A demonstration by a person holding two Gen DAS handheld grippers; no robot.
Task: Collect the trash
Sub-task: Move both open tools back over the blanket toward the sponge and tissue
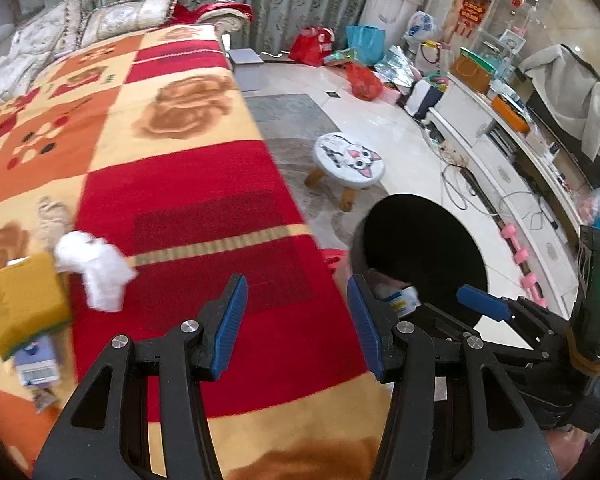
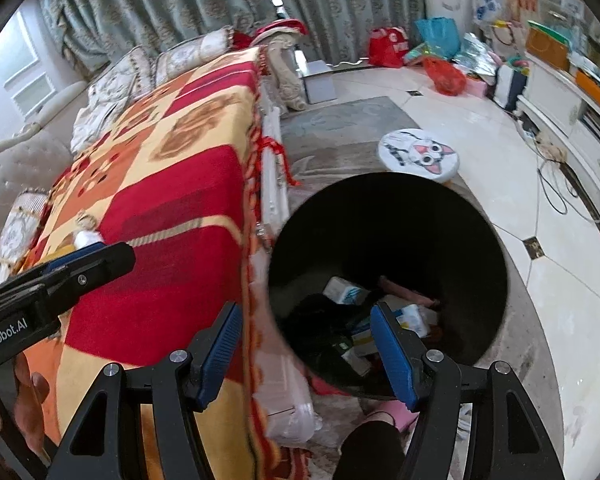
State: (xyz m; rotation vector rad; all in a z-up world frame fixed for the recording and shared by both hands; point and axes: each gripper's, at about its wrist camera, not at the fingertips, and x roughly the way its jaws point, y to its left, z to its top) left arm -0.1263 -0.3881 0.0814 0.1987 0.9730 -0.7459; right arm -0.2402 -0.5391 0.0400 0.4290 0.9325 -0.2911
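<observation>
A crumpled white tissue (image 1: pixel 94 272) lies on the red and yellow blanket (image 1: pixel 188 184), left of my left gripper (image 1: pixel 298 324), which is open and empty above the blanket's edge. A yellow sponge-like pad (image 1: pixel 20 306) and a small blue-white packet (image 1: pixel 38 366) lie further left. A black bin (image 2: pixel 388 276) stands on the floor beside the bed, with several boxes and wrappers (image 2: pixel 384 320) inside. My right gripper (image 2: pixel 306 352) is open and empty over the bin's near rim. The bin also shows in the left wrist view (image 1: pixel 424 256).
A cat-face stool (image 2: pixel 418 154) stands beyond the bin. Bags (image 2: pixel 440 70) and clutter lie by the curtains. A white cabinet (image 1: pixel 496 152) with cables and pink dumbbells (image 1: pixel 520 256) runs along the right. A foot in a pink slipper (image 2: pixel 388 412) is below the bin.
</observation>
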